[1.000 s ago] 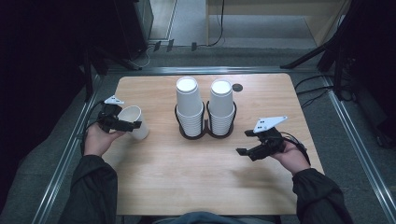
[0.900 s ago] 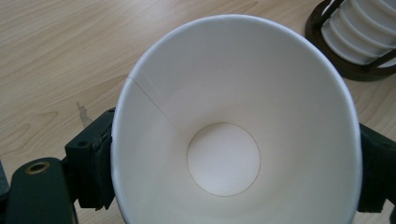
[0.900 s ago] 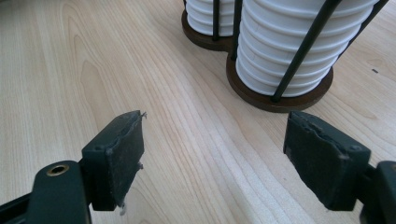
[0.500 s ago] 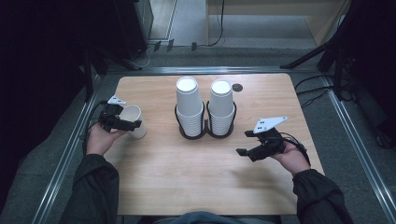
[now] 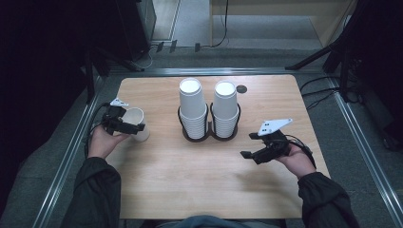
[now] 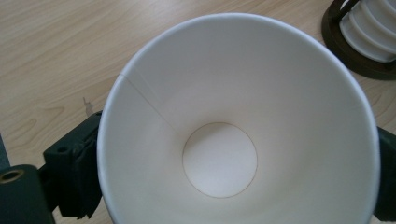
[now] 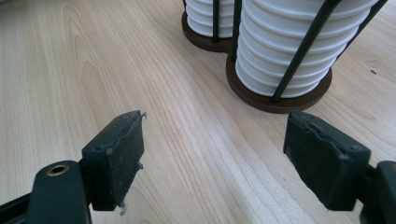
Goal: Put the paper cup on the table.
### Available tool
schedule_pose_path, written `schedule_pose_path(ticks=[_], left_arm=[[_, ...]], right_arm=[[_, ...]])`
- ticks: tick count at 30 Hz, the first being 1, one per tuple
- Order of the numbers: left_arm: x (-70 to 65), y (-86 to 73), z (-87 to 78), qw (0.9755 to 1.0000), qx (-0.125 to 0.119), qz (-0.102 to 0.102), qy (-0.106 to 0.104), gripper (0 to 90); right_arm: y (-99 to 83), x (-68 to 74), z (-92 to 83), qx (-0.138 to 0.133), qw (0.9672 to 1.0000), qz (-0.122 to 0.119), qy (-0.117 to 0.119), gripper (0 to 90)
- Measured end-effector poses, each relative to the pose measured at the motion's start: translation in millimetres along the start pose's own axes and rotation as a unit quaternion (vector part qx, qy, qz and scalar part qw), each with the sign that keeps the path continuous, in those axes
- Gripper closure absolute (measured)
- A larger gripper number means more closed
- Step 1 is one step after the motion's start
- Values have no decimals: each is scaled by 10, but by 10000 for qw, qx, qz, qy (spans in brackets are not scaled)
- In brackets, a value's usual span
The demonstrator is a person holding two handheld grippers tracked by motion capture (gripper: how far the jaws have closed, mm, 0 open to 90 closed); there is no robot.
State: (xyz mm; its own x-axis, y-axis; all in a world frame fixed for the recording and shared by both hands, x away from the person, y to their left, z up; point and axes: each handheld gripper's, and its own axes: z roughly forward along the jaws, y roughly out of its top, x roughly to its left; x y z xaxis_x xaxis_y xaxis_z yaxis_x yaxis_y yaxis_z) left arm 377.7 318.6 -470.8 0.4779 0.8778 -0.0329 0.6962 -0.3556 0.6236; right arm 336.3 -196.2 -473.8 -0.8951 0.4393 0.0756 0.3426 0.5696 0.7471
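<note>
Between the left gripper's (image 5: 134, 127) just-widened jaws, a paper cup (image 6: 238, 126) is cradled upright for setting down; the right gripper (image 7: 215, 158) is kept open, empty, for the cup stacks (image 5: 209, 110).

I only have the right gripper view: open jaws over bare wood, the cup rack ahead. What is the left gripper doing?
Observer: The left gripper has a single paper cup between its jaws, which have just been opening. I cannot tell whether the pads press on it.
Operator: Is there anything in that cup?
Observer: No. The left gripper view looks straight into its mouth, and it is empty down to the base.
</note>
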Motion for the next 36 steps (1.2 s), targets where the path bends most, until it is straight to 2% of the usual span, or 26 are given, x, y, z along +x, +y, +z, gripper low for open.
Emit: schedule_pose_path(ticks=[1,6,12,14,20,29,31,36], left_arm=[[-7,-1,10,10000,0,-54,-35,31],[-23,6,31,10000,93,-16,-22,0],[-13,20,9,9997,106,-203,-124,0],[-15,29,-13,9996,85,-203,-159,0],[-28,81,-130,9993,-28,-327,-152,0],[-27,109,-280,9996,-36,-272,20,0],[-1,107,-324,9993,-74,-363,-44,0],[-12,135,-437,9992,-122,-376,-87,0]], right_arm=[[0,1,-1,-3,10000,3,3,207],[2,2,-7,-17,10000,-8,10,207],[1,0,-10,-12,10000,-8,1,207],[4,2,-11,-18,10000,-26,15,207],[8,4,-15,-29,10000,-35,12,207],[6,4,-11,-16,10000,-38,27,207],[6,5,-8,3,10000,-45,19,207],[8,3,-4,7,10000,-52,22,207]])
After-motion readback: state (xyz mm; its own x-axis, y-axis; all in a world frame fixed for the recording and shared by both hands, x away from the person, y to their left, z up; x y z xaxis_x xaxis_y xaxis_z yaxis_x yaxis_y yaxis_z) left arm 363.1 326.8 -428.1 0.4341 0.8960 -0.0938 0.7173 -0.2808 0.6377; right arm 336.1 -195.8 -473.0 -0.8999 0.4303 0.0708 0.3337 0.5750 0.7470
